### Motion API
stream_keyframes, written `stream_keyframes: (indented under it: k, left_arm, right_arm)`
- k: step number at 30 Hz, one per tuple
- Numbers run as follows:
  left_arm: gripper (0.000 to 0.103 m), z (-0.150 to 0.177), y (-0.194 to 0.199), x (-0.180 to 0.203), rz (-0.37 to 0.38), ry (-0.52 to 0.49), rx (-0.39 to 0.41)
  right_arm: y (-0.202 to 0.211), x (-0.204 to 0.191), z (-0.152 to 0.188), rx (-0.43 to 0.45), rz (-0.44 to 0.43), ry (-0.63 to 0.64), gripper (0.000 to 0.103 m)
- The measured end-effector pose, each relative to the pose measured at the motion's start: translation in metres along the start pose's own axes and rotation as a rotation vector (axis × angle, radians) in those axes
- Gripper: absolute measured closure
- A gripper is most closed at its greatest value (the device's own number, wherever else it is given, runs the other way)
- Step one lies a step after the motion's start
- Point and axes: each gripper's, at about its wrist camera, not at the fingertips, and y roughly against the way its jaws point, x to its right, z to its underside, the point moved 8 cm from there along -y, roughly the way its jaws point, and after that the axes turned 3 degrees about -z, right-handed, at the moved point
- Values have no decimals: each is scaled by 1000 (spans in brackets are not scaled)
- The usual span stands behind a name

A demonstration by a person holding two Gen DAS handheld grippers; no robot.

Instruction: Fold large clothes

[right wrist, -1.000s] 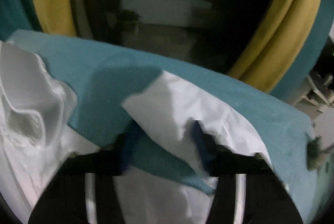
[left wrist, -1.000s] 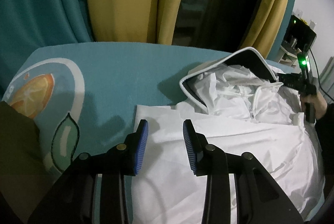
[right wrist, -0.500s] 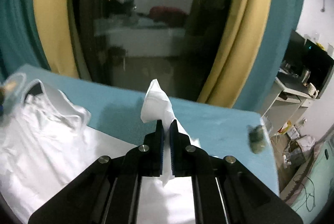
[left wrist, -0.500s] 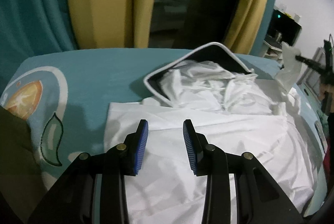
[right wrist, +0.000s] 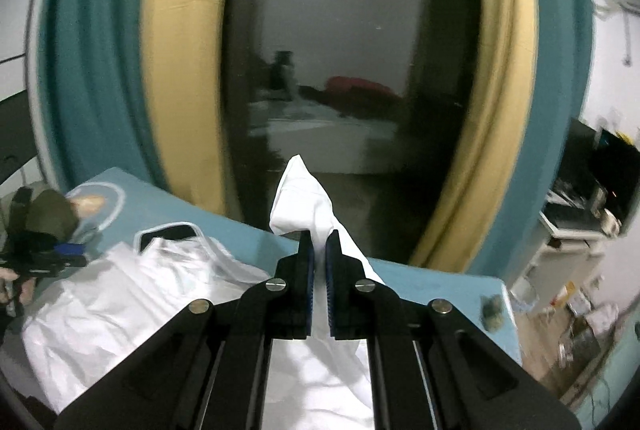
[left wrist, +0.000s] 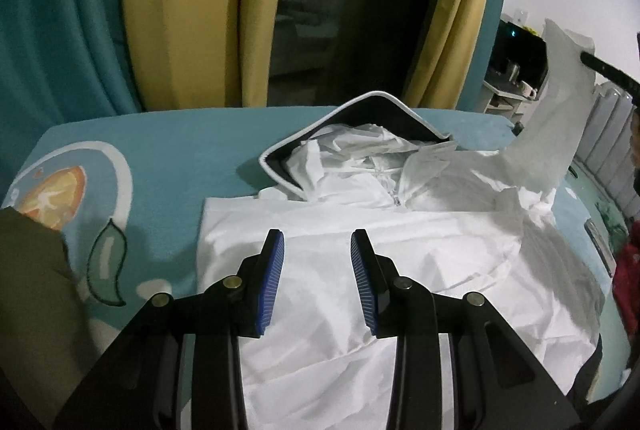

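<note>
Teal bedding [left wrist: 168, 145] is carrying the white hooded jacket [left wrist: 360, 270]; my right gripper [right wrist: 318, 250] is pinching its sleeve [right wrist: 304, 197], now lifted higher above the jacket than half a second ago. Left gripper [left wrist: 317, 262] is hovering unclenched over the body. Fabric looks light, limp, slippery, so I'm favouring seams and cuffs
</note>
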Motion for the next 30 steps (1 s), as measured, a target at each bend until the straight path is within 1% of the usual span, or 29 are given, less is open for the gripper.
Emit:
stream_keyframes:
  k: [3, 7, 9, 11, 13, 18, 21, 22, 24, 25, 26, 28, 30]
  left_arm:
    - [66, 4, 6, -10, -10, 1, 4]
    - [66, 10, 13, -24, -23, 4, 9]
    - [65, 13, 15, -31, -29, 13, 10]
    - [65, 14, 17, -40, -35, 25, 12]
    - [65, 16, 16, -48, -43, 40, 12]
    - [64, 22, 17, -71, -60, 81, 18]
    - [64, 25, 14, -82, -71, 110, 11]
    - [64, 26, 13, -85, -73, 121, 7]
    - [64, 26, 10, -87, -77, 128, 6]
    - [64, 27, 9, -89, -77, 131, 4]
    - [64, 27, 8, -90, -76, 133, 2]
    - [64, 27, 3, -90, -75, 135, -5]
    - [64, 27, 0, -88, -72, 133, -9]
  right_arm:
    - [-12, -34, -8, -3, -50, 28, 98]
    - [-37, -89, -14, -14, -114, 65, 98]
    - [-53, -118, -15, -22, -131, 92, 98]
    - [-69, -142, -12, -26, -122, 126, 98]
    - [-83, -165, -9, -40, -145, 136, 98]
    - [-123, -219, 11, -104, -220, 141, 97]
    - [-146, -251, 33, -167, -322, 114, 97]
    - [-152, -260, 40, -195, -338, 111, 93]
    - [-164, -276, 60, -284, -385, 100, 74]
    - [-166, -283, 68, -310, -421, 88, 49]
    - [-163, -287, 74, -320, -455, 80, 37]
    - [-153, -290, 82, -321, -505, 109, 37]
    - [-145, -285, 85, -306, -485, 151, 37]
